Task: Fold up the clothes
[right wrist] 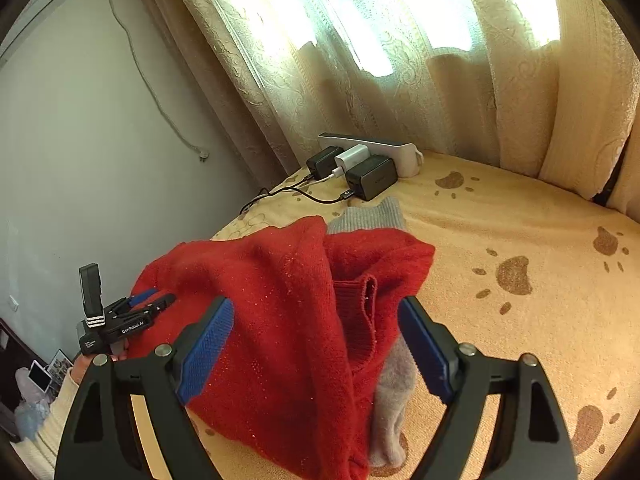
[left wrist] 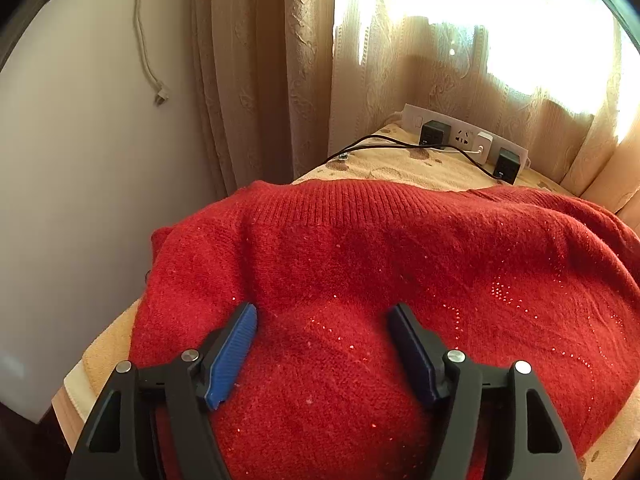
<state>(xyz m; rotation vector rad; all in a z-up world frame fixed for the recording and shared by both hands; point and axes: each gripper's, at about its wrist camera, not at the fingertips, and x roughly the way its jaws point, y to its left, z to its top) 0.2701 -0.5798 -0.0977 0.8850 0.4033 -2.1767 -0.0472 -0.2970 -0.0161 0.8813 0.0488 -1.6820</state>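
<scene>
A red knit sweater (left wrist: 360, 272) with sparkly dots lies on the yellow paw-print cloth of the table (left wrist: 400, 164). In the right wrist view the sweater (right wrist: 272, 304) is partly folded over, with a ribbed cuff standing up and grey lining (right wrist: 394, 392) showing at its right edge. My left gripper (left wrist: 322, 312) is open, its blue pads resting on the sweater's middle; it also shows in the right wrist view (right wrist: 154, 298) at the sweater's left edge. My right gripper (right wrist: 316, 308) is open, its fingers on either side of the folded part just above it.
A white power strip (right wrist: 384, 152) with black and white chargers and cables lies at the table's back by the curtains (right wrist: 400, 60). A white wall (left wrist: 80, 160) with a hanging cable is to the left. The paw-print cloth (right wrist: 520, 260) spreads to the right.
</scene>
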